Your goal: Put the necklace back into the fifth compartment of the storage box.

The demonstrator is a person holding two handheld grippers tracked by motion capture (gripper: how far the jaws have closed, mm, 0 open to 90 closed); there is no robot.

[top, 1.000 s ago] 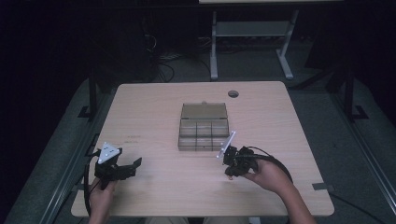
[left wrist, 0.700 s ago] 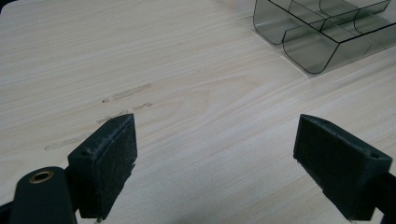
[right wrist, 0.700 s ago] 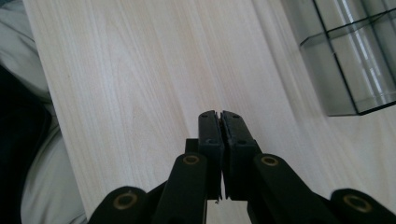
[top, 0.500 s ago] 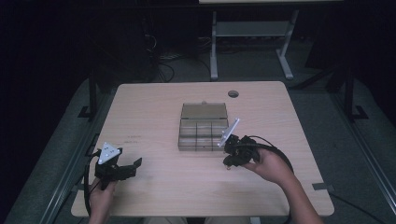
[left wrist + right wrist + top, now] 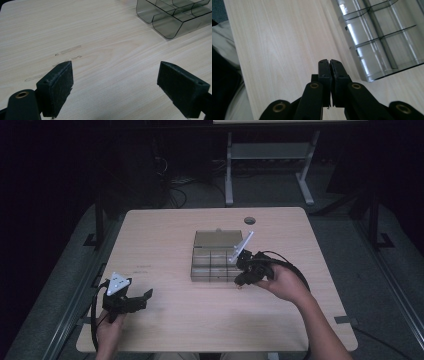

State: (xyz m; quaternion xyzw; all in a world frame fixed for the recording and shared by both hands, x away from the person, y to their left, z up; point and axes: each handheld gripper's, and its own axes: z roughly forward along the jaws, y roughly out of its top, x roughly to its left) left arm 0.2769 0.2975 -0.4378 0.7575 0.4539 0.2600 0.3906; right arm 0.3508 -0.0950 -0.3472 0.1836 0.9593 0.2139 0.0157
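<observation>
Right tongs (image 5: 240, 281) at the clear compartment box (image 5: 214, 256) on the worktop (image 5: 200, 320)

No readable writing. The right tongs are pressed together on nothing, tilted at the box's near right corner mid-worktop. The left tongs (image 5: 142, 297) stand wide apart and empty, level at the near left.

Pale wooden table (image 5: 165, 235) — one clear compartment box (image 5: 215, 262) sitting on it, near the middle.
</observation>
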